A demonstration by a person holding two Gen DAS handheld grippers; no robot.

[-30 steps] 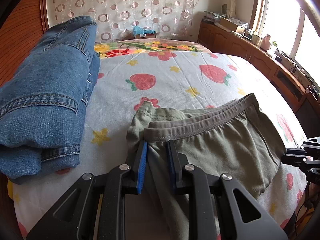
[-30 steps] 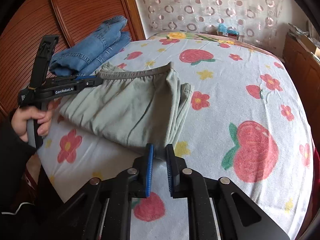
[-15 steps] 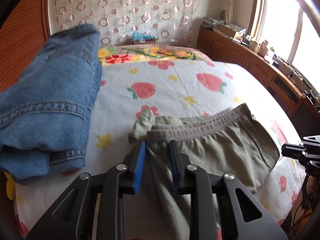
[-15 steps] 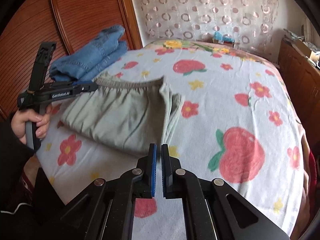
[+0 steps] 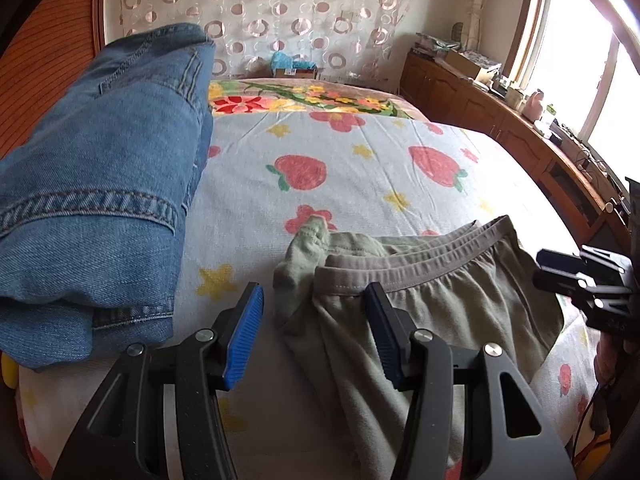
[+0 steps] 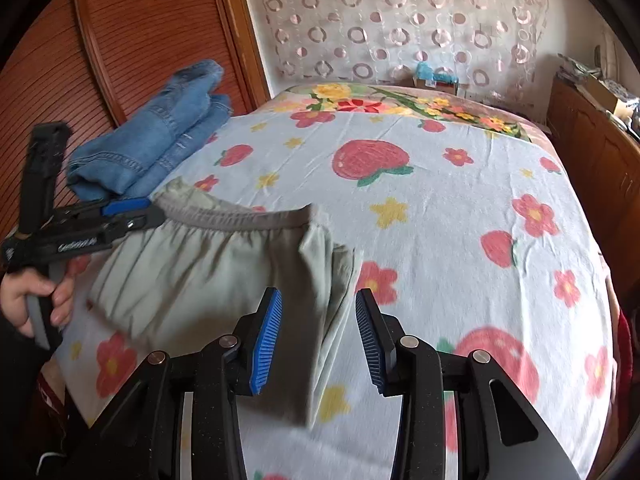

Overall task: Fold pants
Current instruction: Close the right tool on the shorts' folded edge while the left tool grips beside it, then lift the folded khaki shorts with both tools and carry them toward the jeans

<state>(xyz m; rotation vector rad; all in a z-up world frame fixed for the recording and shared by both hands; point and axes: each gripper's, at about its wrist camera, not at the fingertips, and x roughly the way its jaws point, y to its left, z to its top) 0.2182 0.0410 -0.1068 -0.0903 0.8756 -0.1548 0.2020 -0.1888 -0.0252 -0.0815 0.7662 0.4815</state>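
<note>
The olive green pants [image 5: 432, 312] lie folded on the bed, grey waistband toward the far side; they also show in the right wrist view [image 6: 208, 268]. My left gripper [image 5: 316, 332] is open, its jaws wide apart around the waistband corner, gripping nothing. It also shows at the left in the right wrist view [image 6: 132, 216], held by a hand. My right gripper [image 6: 318, 340] is open over the folded edge of the pants, empty. It shows at the right edge in the left wrist view [image 5: 560, 276].
Folded blue jeans [image 5: 96, 184] lie at the bed's left side, next to a wooden sliding door [image 6: 132, 40]. The strawberry-print sheet [image 6: 460, 200] covers the bed. A wooden cabinet [image 5: 500, 128] with clutter runs along the right wall under the window.
Both grippers have opened and let go of the green pants, which now lie flat on the bed. The right gripper was shut half a second ago and is now wide apart.
</note>
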